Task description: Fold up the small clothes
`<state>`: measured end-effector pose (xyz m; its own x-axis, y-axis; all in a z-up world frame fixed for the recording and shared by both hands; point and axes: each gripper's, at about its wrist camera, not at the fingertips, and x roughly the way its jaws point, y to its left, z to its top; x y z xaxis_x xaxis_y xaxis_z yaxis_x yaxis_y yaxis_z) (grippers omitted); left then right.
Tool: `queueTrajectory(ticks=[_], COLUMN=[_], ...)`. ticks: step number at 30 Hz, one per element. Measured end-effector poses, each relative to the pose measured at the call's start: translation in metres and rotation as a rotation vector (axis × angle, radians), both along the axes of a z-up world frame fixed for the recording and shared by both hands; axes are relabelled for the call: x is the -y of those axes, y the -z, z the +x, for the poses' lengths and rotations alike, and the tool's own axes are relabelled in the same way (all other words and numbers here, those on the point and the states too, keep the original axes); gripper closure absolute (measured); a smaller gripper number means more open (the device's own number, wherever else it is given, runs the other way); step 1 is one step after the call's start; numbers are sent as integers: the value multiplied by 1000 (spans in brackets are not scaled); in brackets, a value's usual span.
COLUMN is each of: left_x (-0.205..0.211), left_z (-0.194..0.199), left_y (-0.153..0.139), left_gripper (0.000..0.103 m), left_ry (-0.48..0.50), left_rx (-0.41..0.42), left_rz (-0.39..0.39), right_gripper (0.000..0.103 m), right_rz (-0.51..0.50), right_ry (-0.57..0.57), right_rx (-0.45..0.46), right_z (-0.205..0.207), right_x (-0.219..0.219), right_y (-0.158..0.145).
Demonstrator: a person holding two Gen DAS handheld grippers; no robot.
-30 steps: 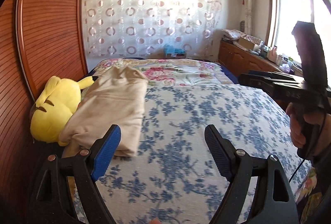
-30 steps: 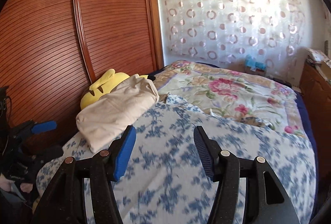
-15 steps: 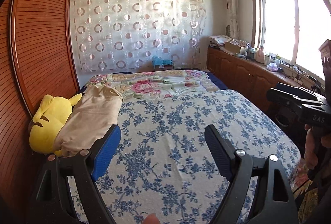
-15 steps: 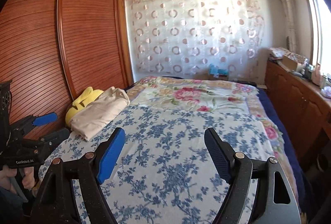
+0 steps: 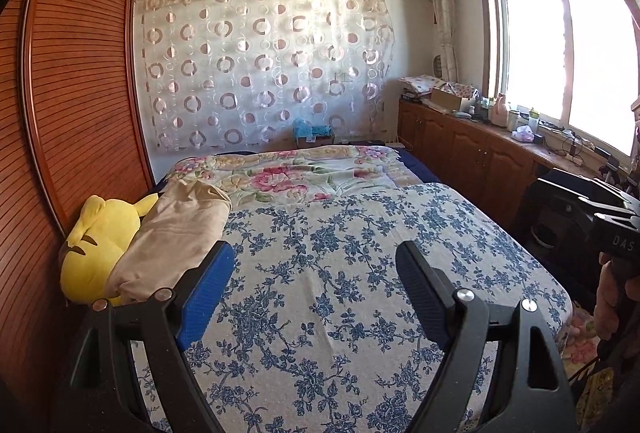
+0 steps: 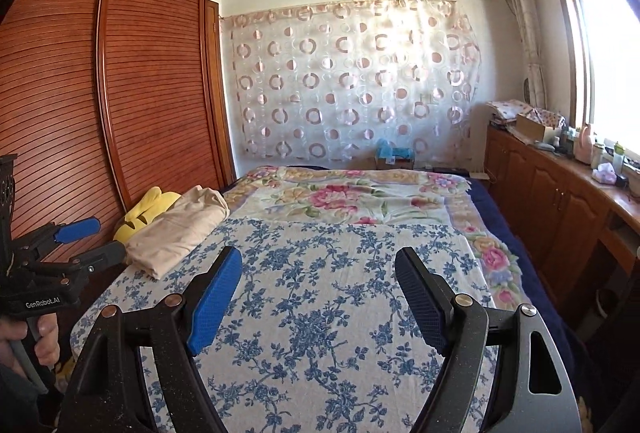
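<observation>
Beige cloth [image 5: 176, 233], folded into a thick bundle, lay at the left edge of the bed [image 5: 360, 273] in the left wrist view, leaning on a yellow plush toy [image 5: 96, 253] beside the wooden wardrobe [image 5: 80, 93]. A second before, this camera had sat close over the bundle; now it had drawn back and lifted, so the whole blue-flowered bedspread and the window [image 5: 560, 45] came into sight. The left gripper [image 5: 316, 297] stood with its jaws wide apart and nothing between them, well clear of the cloth. At the right edge the right gripper [image 5: 588, 205] showed only as a dark body held by a hand [image 5: 612, 293].

From the right wrist view the same retreat showed: the bundle [image 6: 176, 233] had been near the blue pads a second ago and now lay well apart, up at the left side of the bed against the toy [image 6: 146, 209]. The right gripper [image 6: 318, 297] had spread its jaws wider than a second earlier and they were empty. The left gripper [image 6: 96, 237] hung off the bed's left corner, also apart.

Both grippers backing away empty suggested the fold on this piece was finished and set aside. The bundle looked soft and plump, layered with rounded edges, its far end slightly rumpled rather than flat.
</observation>
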<state>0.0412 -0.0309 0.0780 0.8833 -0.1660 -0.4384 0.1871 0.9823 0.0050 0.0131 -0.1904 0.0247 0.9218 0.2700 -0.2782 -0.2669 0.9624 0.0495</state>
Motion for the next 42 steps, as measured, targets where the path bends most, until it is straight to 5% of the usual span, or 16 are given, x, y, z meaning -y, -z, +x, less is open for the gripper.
queueTrajectory(ticks=[42], left_x=[1], left_z=[-4], left_y=[-6], left_gripper=[19], left_ry=[-40], left_rx=[18], left_rz=[-19], right_gripper=[22], right_rz=[-15], right_ry=[7], right_rx=[18], right_z=[1], right_x=[17], right_y=[7])
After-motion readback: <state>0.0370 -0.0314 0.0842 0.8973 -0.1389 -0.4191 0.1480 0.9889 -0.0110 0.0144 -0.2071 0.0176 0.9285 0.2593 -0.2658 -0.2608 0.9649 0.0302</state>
